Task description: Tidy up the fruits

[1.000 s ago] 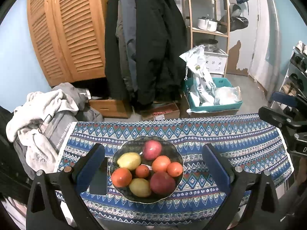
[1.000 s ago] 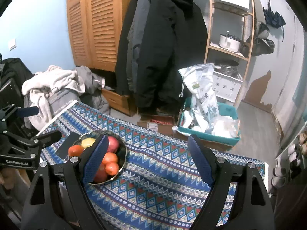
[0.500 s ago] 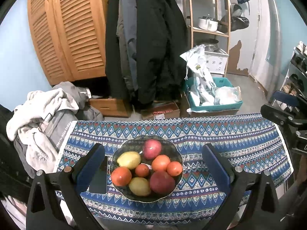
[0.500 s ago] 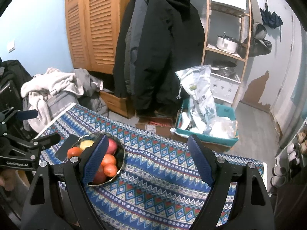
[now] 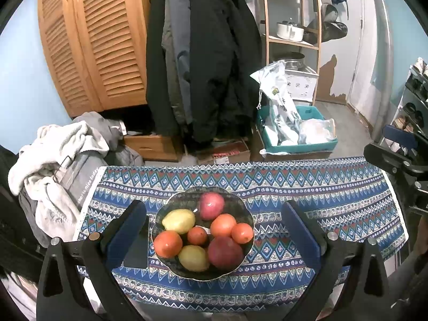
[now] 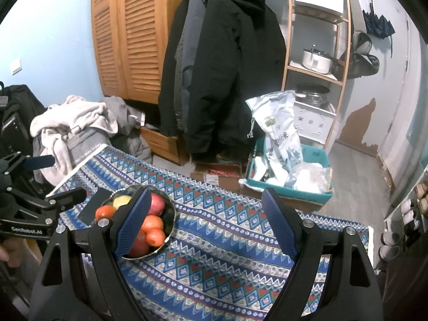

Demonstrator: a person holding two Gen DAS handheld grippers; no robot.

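Observation:
A dark bowl (image 5: 203,276) sits on the blue patterned tablecloth (image 5: 307,187). It holds two red apples (image 5: 211,205) (image 5: 224,251), two lemons (image 5: 178,220) (image 5: 193,257) and several orange fruits (image 5: 168,243). My left gripper (image 5: 212,206) is open, one finger on each side of the bowl, and touches nothing. My right gripper (image 6: 206,192) is also open and empty over the cloth, to the right of the bowl (image 6: 172,216). Its left finger hides part of the fruit. Each gripper shows at the edge of the other's view.
A flat black phone-like slab (image 5: 136,248) lies just left of the bowl. A heap of clothes (image 5: 58,155) sits past the table's left end. Beyond the far edge hang dark coats (image 5: 203,67), and a teal crate (image 5: 297,133) of bags stands on the floor.

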